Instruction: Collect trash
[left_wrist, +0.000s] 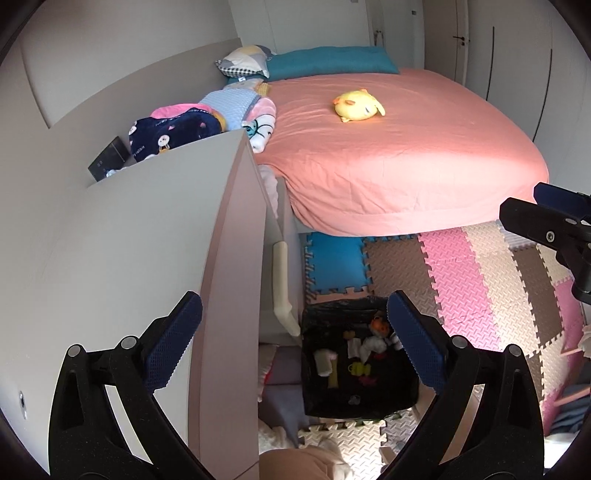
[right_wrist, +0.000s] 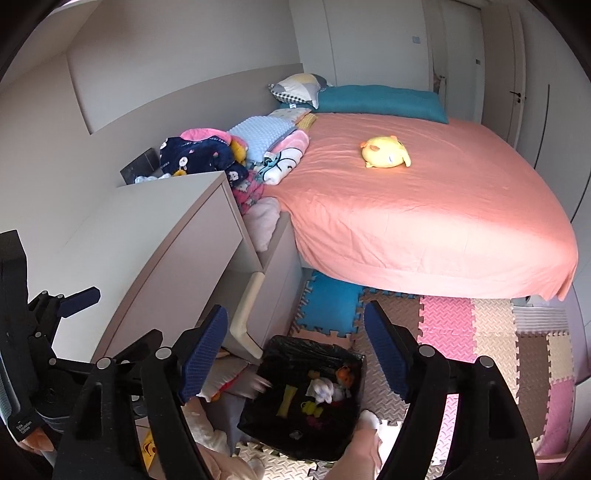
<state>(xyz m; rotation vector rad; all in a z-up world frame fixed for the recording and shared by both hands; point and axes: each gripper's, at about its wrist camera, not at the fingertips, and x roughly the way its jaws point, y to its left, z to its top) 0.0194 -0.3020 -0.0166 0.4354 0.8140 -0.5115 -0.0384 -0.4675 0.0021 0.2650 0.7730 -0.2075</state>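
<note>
Bed with salmon-pink fitted sheet (left_wrist: 406, 147) fills the far half of the room; a yellow plush chick (left_wrist: 358, 105) lies on it. Pale grey cabinet, flat top (left_wrist: 129, 240), stands at left. Floor: interlocking foam mat tiles in pink, cream, brown and blue (left_wrist: 461, 280).

Square bin lined with a black plastic bag (right_wrist: 303, 402) sits on the mat just beside the cabinet, directly under both hands. Inside: white crumpled tissue, yellow and orange scraps (small, not all identifiable).

Left tongs (left_wrist: 295, 343): apart, nothing between the pads. Right tongs (right_wrist: 295, 350): apart, also empty.

Judgement: drop step looks complete, both loads in the bin. Next move calls for lifting clear and finding remaining trash.
</note>
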